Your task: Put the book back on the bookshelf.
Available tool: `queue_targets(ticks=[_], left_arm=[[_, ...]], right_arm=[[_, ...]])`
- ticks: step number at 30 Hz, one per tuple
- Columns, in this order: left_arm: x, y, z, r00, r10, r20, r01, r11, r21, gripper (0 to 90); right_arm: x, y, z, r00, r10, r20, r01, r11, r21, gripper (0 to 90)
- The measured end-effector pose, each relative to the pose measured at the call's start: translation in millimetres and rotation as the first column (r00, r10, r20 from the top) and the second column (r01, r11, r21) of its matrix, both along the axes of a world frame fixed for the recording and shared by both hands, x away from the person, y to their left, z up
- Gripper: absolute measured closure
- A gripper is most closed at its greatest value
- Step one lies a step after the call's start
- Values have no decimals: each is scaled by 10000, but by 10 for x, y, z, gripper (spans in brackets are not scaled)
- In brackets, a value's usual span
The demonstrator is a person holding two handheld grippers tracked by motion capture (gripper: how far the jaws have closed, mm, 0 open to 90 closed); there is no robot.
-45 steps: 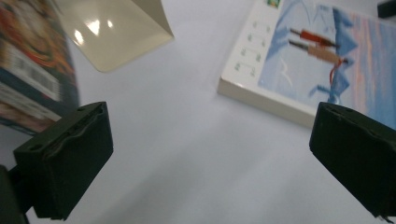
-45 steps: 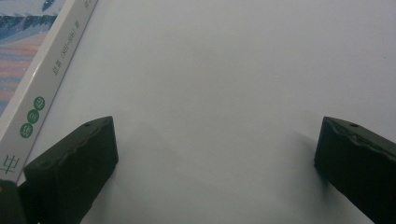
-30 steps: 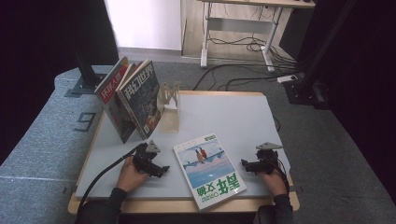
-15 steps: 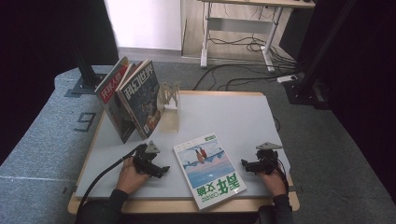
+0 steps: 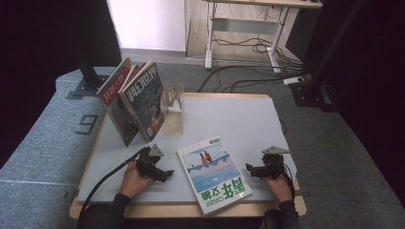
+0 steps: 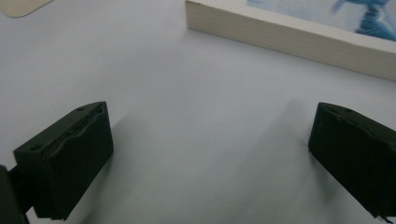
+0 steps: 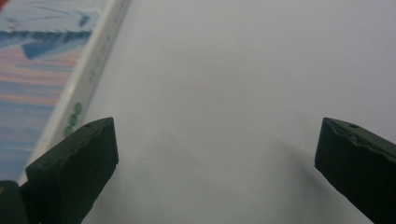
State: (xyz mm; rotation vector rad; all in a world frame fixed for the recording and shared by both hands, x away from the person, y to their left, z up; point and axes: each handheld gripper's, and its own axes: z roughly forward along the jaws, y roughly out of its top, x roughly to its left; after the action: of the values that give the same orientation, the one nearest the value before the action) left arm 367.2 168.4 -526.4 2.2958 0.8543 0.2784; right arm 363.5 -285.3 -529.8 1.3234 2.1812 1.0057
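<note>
Resting low on the surface, my left gripper has its fingers spread wide with nothing between them, only bare grey top. Behind it, at the far left, a pale bookstand holds two magazines upright, leaning against each other, the blue-covered one in front. Just right of my left gripper lies the thick magazine, flat and askew, its near corner hanging past the surface's front edge; in the left gripper view its page edge faces me, close but not touching. Farther right, my right gripper sits just beside that magazine's other edge, fingers also wide and empty. Beyond the surface, grey carpet, cables and a desk frame stand.
</note>
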Motion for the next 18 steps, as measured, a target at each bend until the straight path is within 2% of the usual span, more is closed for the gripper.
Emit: queue_targets(ticks=[3, 7, 10, 14, 18], left_arm=[[10, -19, 32, 9999, -150, 11, 150, 9999, -65, 0], [22, -39, 68, 9998, -154, 119, 158, 9991, -392, 13], [48, -87, 101, 9996, -236, 151, 244, 9980, -586, 22], [67, -145, 105, 9992, -368, 161, 377, 9976, -586, 27], [117, -215, 99, 9985, -555, 11, 555, 9964, -641, 28]], right_arm=[[-71, 29, 43, 9995, 237, 218, -237, 9997, -10, 0], [-149, 51, 50, 9987, 428, 272, -426, 9990, -98, 0], [-286, 64, 68, 9976, 608, 342, -608, 9981, -24, 0], [-353, 83, 88, 9961, 758, 454, -758, 9971, -15, 0], [-424, 127, 86, 9942, 978, 446, -978, 9952, -29, 0]])
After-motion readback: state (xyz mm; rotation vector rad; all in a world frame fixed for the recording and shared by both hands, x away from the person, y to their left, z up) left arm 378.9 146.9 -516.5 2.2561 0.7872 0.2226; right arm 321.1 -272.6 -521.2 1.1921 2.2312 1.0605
